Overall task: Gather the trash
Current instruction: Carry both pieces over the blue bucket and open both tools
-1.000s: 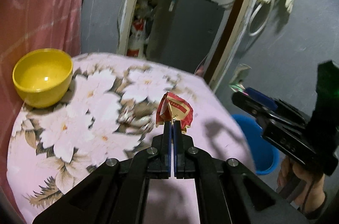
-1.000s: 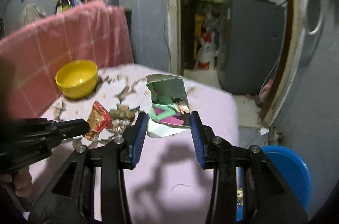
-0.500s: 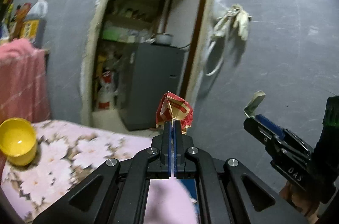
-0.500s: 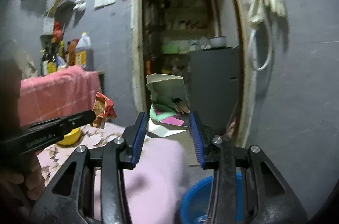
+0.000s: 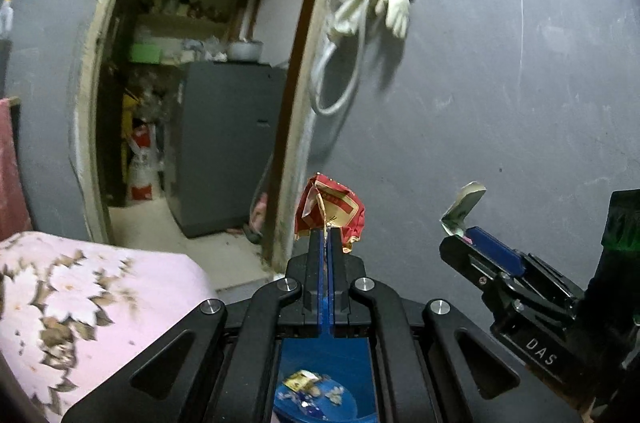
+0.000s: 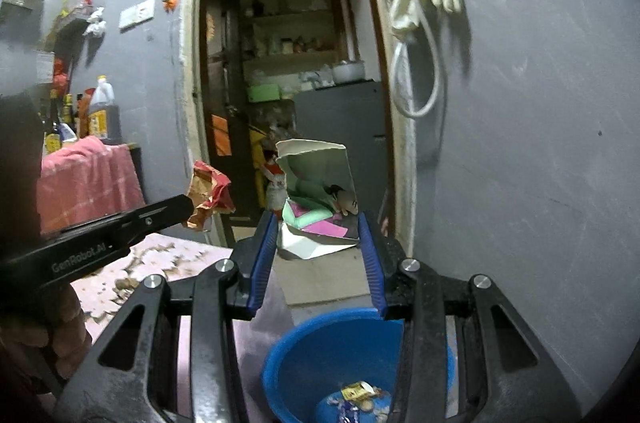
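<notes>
We hold a red wrapper clenched in the left gripper and a crumpled carton pinched in the right gripper, both above the blue bin. Best to centre each over the rim before letting go. Our own fingers hide much of the bin.

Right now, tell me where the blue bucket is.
The blue bucket sits on the floor below both grippers, low in each wrist view, beside the floral table, with scraps already inside.
</notes>
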Action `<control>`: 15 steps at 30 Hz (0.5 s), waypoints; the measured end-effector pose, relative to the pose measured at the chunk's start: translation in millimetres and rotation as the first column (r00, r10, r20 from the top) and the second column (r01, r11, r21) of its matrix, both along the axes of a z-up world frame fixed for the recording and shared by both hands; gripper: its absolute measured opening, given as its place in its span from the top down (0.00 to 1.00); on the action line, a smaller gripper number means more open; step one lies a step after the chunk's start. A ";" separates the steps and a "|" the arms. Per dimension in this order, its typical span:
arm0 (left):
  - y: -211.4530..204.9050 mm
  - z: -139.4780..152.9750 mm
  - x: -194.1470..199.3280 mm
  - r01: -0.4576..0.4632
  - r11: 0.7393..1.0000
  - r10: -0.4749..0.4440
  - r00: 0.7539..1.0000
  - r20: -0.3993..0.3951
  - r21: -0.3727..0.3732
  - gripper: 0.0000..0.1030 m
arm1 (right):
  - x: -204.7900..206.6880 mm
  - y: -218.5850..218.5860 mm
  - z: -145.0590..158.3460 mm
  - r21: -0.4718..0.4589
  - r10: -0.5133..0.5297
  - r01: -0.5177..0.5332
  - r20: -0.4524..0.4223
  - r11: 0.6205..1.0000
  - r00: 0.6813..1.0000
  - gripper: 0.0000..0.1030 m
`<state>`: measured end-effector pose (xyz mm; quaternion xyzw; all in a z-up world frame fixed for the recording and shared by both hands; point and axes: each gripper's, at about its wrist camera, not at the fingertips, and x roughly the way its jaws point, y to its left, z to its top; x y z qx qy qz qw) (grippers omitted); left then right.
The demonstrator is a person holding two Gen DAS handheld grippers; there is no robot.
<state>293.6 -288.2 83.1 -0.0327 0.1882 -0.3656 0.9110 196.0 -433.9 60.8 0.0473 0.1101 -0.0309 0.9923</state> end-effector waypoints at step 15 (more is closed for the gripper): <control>-52.5 -66.1 45.3 0.068 0.989 -0.033 0.967 -0.252 0.133 0.93 | 35.0 -44.3 -68.1 0.125 -0.025 0.051 -0.201 0.991 0.979 0.31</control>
